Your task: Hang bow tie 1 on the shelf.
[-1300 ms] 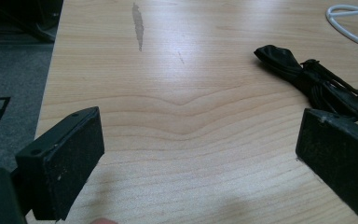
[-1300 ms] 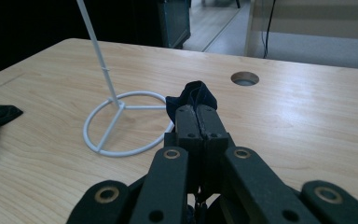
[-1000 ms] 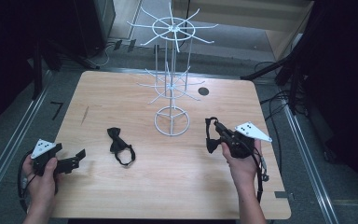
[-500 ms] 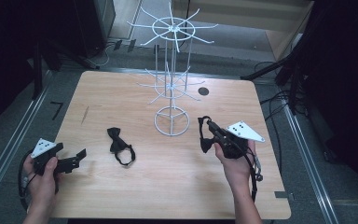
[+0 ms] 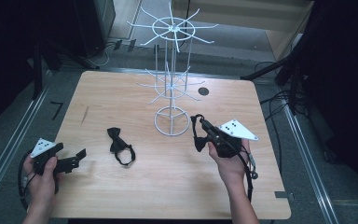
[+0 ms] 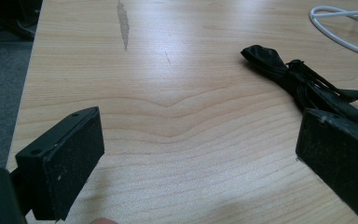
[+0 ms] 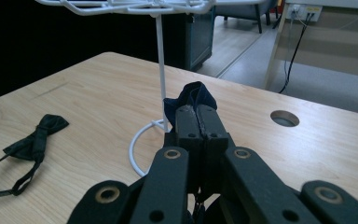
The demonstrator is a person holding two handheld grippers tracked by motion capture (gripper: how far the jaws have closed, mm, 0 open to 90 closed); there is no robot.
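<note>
Left gripper: your jaws stand wide apart, nothing between them, low over the table.
Lying bow tie: flat on the wood, just ahead of your left gripper.
Wire stand: its ring base is just beside your right gripper.
Right gripper: clenched on a dark bow tie, lifted off the wood.

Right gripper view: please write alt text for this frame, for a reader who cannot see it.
The right gripper has its black jaws shut on a dark bow tie, held above a light wooden table just in front of the white wire rack. A second black bow tie with its strap lies flat on the table at the left.
</note>
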